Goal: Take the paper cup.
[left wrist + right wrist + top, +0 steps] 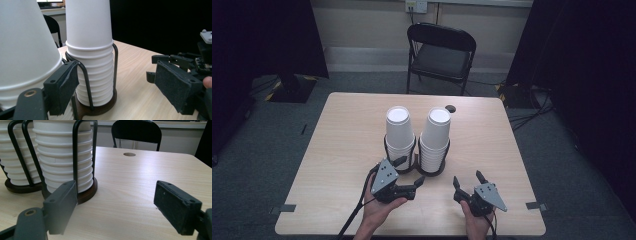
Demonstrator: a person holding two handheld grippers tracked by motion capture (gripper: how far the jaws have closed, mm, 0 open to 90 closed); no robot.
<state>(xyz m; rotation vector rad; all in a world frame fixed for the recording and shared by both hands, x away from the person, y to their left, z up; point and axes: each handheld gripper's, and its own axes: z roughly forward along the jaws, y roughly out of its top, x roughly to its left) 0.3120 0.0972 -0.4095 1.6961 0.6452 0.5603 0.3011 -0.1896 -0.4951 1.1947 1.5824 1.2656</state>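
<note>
- Desk (342, 150): pale wood top carrying two stacks of white paper cups, each standing upside down in a black wire holder on a dark round base; the two holders stand side by side, touching or nearly so, near the middle.
- Left cup stack (399, 135): upright in its holder (388, 150); top cup seated loosely, standing high above the nested rims.
- Right cup stack (435, 137): upright in its own holder, rims nested in tight rings, top cup also standing high.
- Left gripper (409, 175): held just in front of the holders, pointing between the two stacks; jaws partly apart, nothing pressed between the pads. In the left gripper view one jaw lies close by the wire of the right stack's holder (86, 80); contact cannot be told.
- Right gripper (468, 181): held low near the desk's front edge, apart from the right stack; jaws wide, nothing in them.
- Folding chair (441, 52): black, beyond the desk's far edge.
- Progress, judged: no cup is off either stack and none lies loose on the desk; any lifting or moving of cups seems yet to be done.
</note>
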